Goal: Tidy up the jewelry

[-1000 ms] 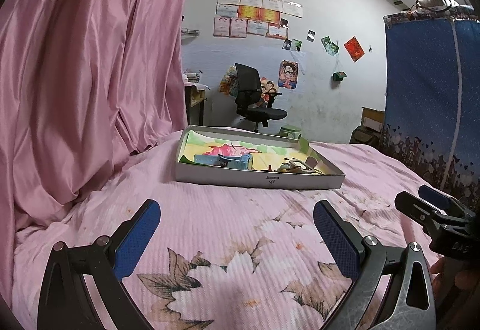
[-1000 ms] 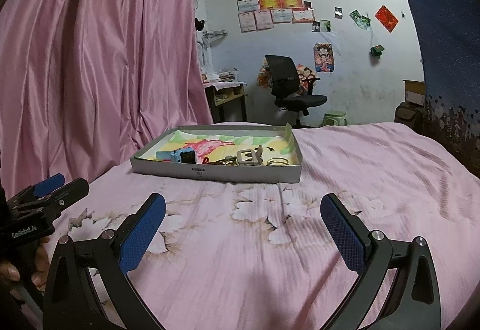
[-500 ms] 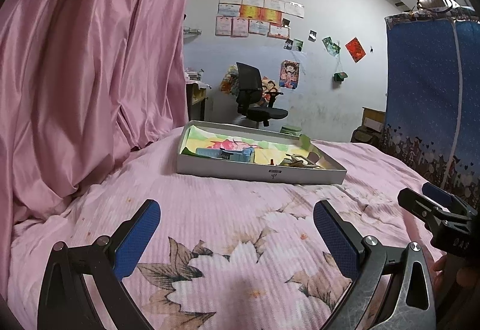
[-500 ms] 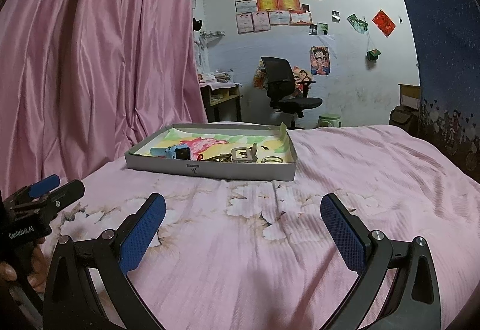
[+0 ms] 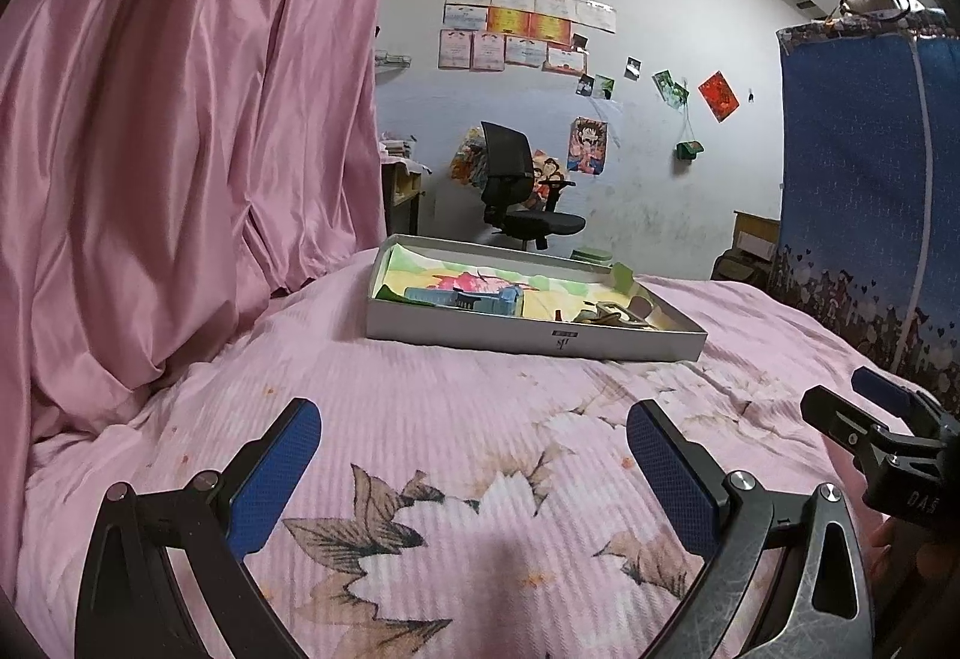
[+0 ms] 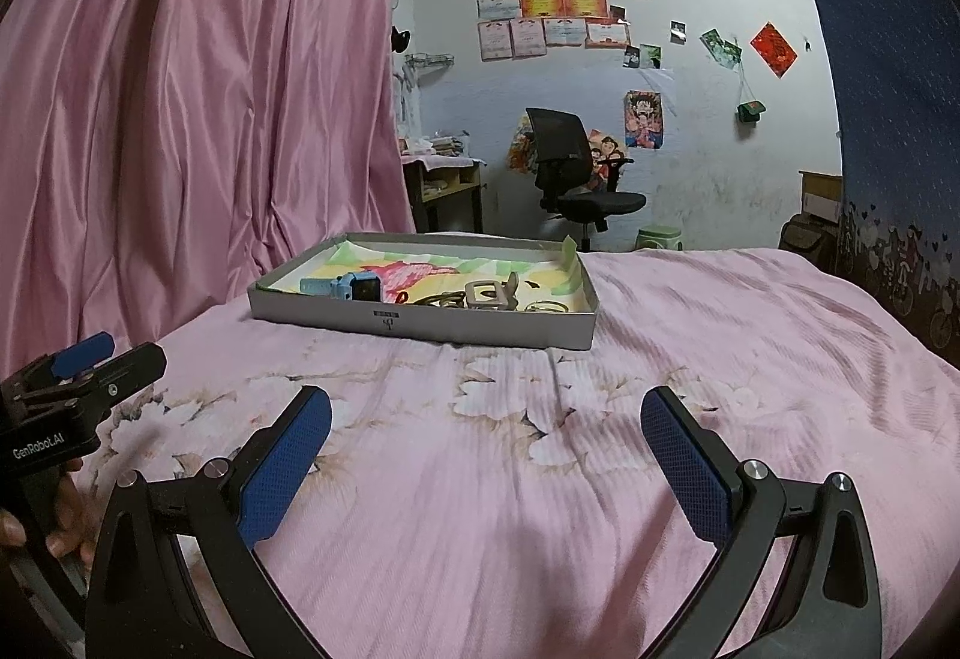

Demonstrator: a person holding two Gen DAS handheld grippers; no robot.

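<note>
Shallow grey cardboard tray point(image 6: 420, 326), ahead of both tongs: blue watch point(image 6: 351, 288) and metal trinkets point(image 6: 489, 295) unsorted. Left gripper point(image 5: 474, 470) and right gripper point(image 6: 486, 452) spread wide, empty; sorting not begun.

"GenRobot.AI" on left hand-held gripper point(image 6: 84, 359) body.

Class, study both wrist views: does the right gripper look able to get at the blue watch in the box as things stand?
Probably yes. The right gripper is open and empty. Only bare pink bedspread lies between it and the open box. The blue watch sits uncovered near the box's front wall, so the gripper would have to come in over that wall.
</note>
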